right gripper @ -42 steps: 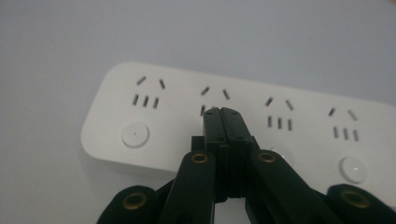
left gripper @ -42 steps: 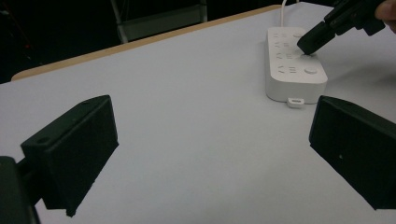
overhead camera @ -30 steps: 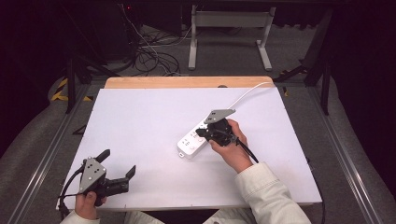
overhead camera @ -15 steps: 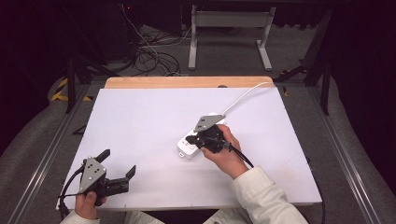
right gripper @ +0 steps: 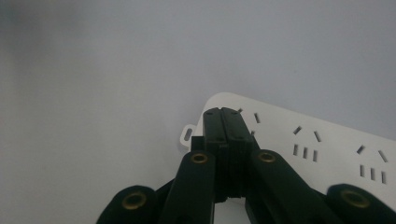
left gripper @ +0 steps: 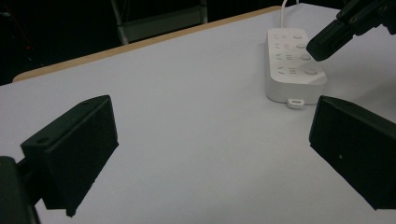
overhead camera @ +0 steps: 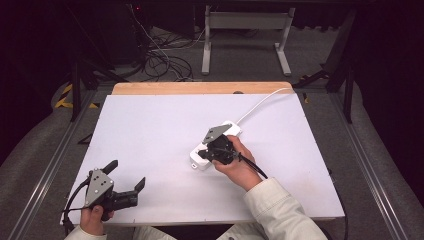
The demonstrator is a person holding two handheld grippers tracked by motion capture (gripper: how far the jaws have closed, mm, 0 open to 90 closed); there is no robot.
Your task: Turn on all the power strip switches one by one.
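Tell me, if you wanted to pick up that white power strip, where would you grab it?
Probably across the narrow width of the power strip, near its middle, coming straight down from above. It lies flat on the table, with long, straight, parallel sides. I would stay off the far end, where the cord leaves, and the small tab at the near end.

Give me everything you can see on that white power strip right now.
The power strip is a white, glossy plastic bar with rounded corners, lying flat and diagonal near the middle of the white table. It has rows of socket slots, a round button beside each, and a small mounting tab at its near end. Its white cord runs to the table's far edge. The right gripper, jaws shut, points down at its near end; contact can't be confirmed.
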